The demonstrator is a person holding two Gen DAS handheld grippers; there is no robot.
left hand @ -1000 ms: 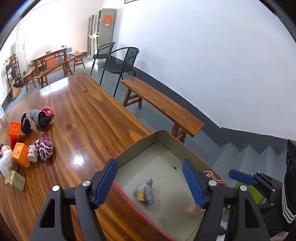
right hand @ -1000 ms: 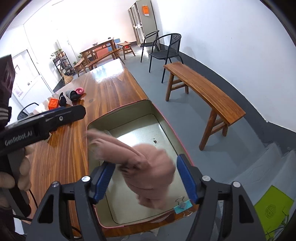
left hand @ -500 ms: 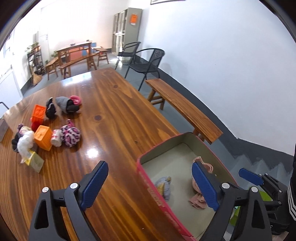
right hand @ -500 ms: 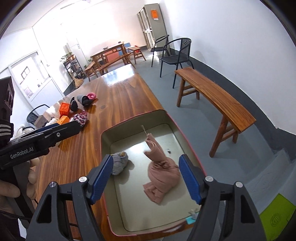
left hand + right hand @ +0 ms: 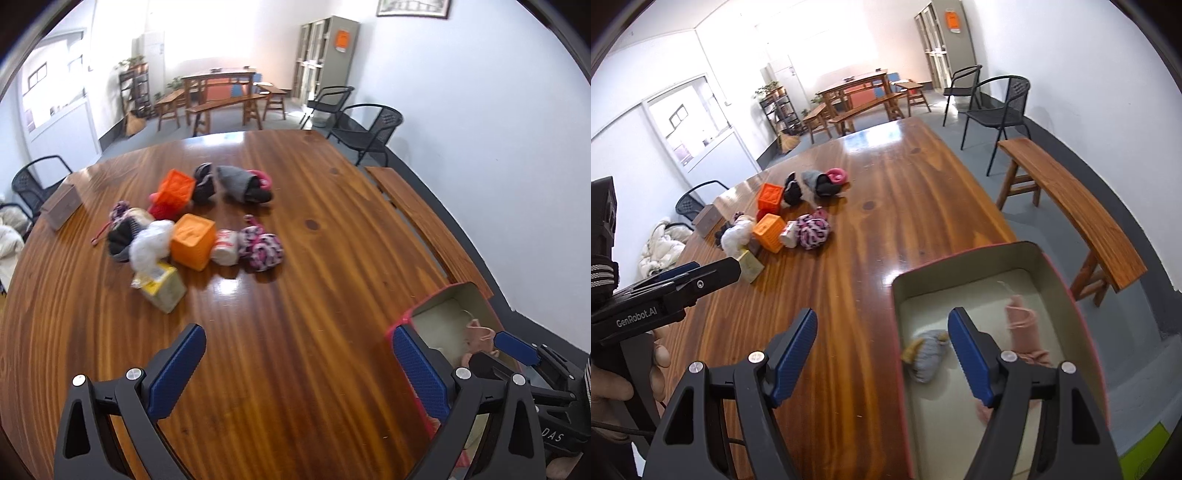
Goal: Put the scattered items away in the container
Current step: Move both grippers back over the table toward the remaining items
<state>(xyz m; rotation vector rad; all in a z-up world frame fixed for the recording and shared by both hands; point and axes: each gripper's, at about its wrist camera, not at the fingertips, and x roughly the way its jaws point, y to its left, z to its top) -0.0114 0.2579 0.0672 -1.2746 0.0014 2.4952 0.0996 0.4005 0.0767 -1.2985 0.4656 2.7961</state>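
The red-rimmed container [image 5: 967,269] stands at the table's right end; a pink cloth [image 5: 1021,332] and a grey-and-yellow sock ball [image 5: 929,354] lie inside it. My right gripper [image 5: 882,317] is open and empty over the container's left rim. My left gripper [image 5: 295,339] hovers over bare table left of the container [image 5: 454,295], its jaws opening with nothing between them. Farther along the table lies the scattered pile: two orange cubes [image 5: 192,240], a pink-patterned sock ball [image 5: 260,247], a white fluffy item [image 5: 149,245], a yellow carton [image 5: 164,286] and grey socks [image 5: 240,184].
A brown box [image 5: 61,205] sits at the table's far left edge. A wooden bench [image 5: 1071,206] runs along the right side, with black chairs [image 5: 997,107] beyond it. A hand [image 5: 613,384] holds the left gripper's handle at the left of the right wrist view.
The pink cloth left the right gripper and now lies in the container. Both grippers swung left, away from the container toward the pile. The left jaws widened.
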